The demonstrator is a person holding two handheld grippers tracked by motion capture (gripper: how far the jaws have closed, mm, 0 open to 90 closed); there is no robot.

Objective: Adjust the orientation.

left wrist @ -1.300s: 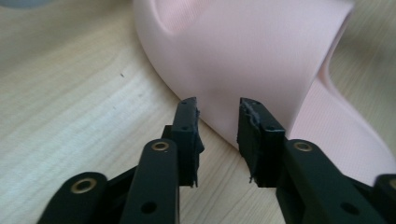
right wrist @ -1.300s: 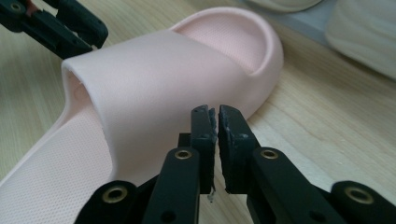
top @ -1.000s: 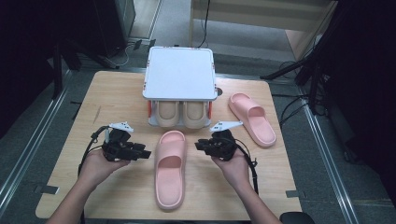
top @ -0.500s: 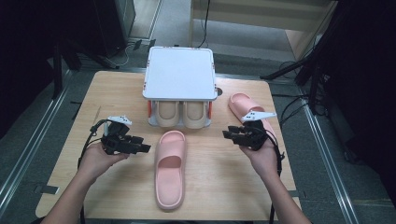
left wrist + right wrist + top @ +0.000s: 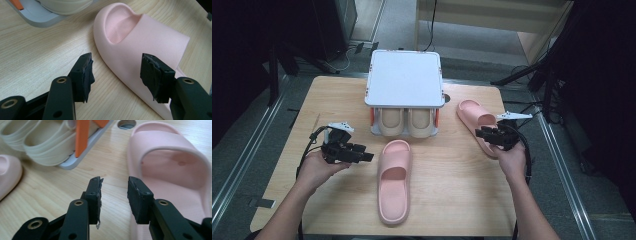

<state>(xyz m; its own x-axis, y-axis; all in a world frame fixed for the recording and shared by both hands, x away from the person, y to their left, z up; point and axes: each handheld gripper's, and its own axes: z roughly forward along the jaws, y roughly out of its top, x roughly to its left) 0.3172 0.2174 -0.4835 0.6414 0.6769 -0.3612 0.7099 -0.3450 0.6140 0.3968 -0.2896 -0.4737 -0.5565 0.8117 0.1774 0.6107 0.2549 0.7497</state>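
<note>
One pink slipper (image 5: 394,180) lies in the middle of the wooden table (image 5: 337,95), toe toward the shoe rack (image 5: 404,80). My left gripper (image 5: 364,156) hovers just left of it, open; its jaws have just been opening. In the left gripper view the slipper's toe (image 5: 140,42) lies ahead of the empty left gripper (image 5: 116,66). A second pink slipper (image 5: 474,117) lies at the right. My right gripper (image 5: 479,133) is at its near end, open; its jaws have just been opening with nothing between them. In the right gripper view that slipper (image 5: 170,170) lies beside the right gripper (image 5: 113,187).
The white rack holds a pair of cream slippers (image 5: 404,122) under its top plate, between orange posts (image 5: 82,135). A round hole (image 5: 127,123) sits in the table behind the right slipper. Metal rails run along both sides of the table, and cables trail at the right.
My right hand has swung away from the middle slipper to the right, reaching the second slipper, and its jaws stand wider. The left hand has stayed about where it was.
</note>
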